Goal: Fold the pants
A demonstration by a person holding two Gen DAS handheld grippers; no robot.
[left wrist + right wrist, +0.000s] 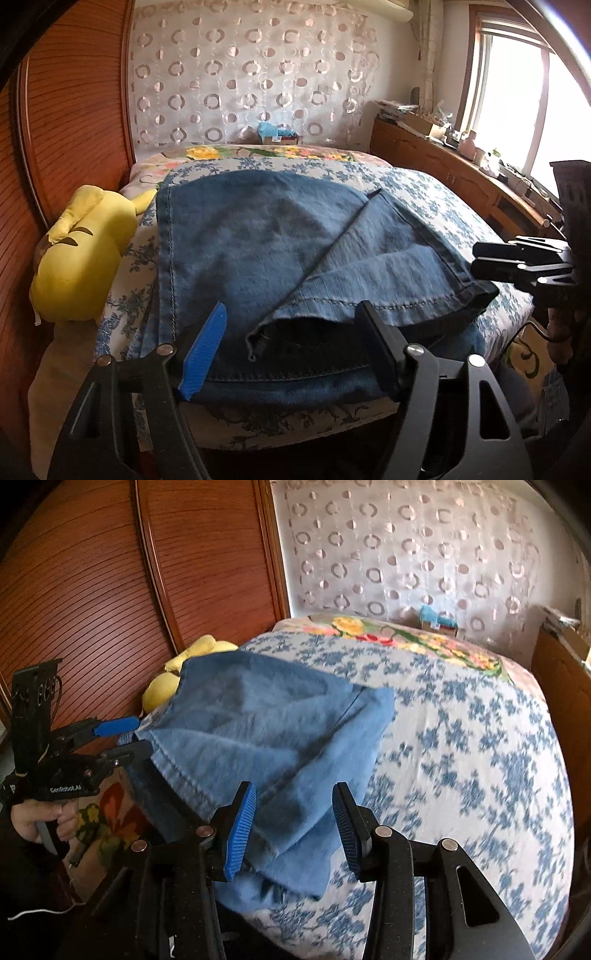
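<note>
Our left gripper (291, 343): jaws wide over the pants (280, 251). Our right gripper (295, 830): parted, gripping nothing. Pants folded on bed (480, 738).

We note blue denim pants (280, 254) with pale stitching between our left gripper's fingers (201, 354), whose pads are bright blue on black. Beneath them, the bedspread (461, 738): white with a blue floral print. Left of the fingers, a yellow plush toy (81, 251). Beyond, a curtain (251, 70) with ring pattern.
</note>
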